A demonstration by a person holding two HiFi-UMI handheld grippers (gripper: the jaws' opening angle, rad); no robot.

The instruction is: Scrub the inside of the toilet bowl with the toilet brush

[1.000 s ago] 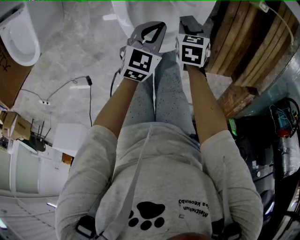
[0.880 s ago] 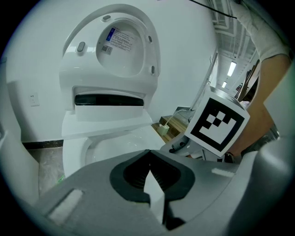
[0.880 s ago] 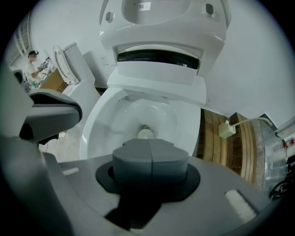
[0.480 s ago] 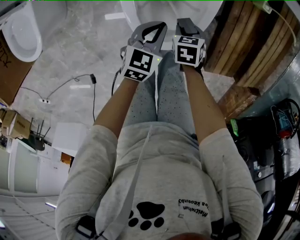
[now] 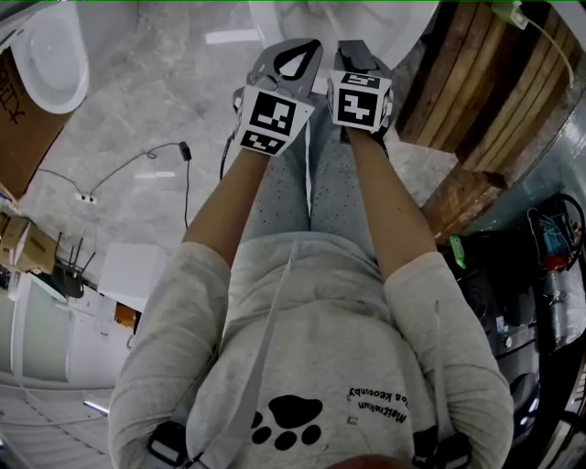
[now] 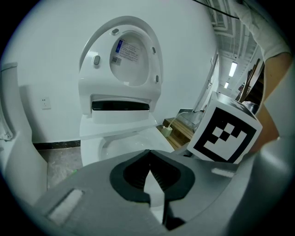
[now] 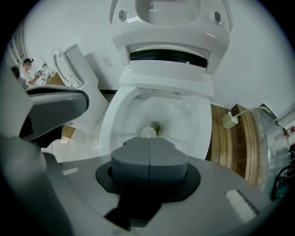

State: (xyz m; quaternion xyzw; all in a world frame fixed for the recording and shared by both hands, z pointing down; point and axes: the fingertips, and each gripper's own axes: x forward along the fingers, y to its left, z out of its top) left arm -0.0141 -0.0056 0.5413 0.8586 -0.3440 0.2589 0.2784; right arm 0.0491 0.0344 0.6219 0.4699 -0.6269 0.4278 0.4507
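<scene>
A white toilet stands in front of me with its lid (image 7: pixel 168 14) raised and its bowl (image 7: pixel 133 110) open, a dark drain (image 7: pixel 157 126) at the bottom. In the head view only the bowl's rim (image 5: pixel 403 27) shows at the top edge. My left gripper (image 5: pixel 307 46) and right gripper (image 5: pixel 355 50) hover side by side just before the bowl. The left gripper (image 6: pixel 148 154) is shut at its tips with nothing between them. The right gripper (image 7: pixel 149 140) has its pads pressed flat together, empty. No toilet brush shows in any view.
A second toilet (image 5: pixel 46 64) stands at the left, next to a cardboard box (image 5: pixel 23 128). A wooden pallet (image 5: pixel 485 92) lies right of the bowl, with a white plug (image 7: pixel 229 120) on it. A cable (image 5: pixel 137 165) runs over the grey floor. Dark equipment (image 5: pixel 522 266) sits at the right.
The right gripper has drifted a little left, closer to the left gripper. Both have stayed shut and empty.
</scene>
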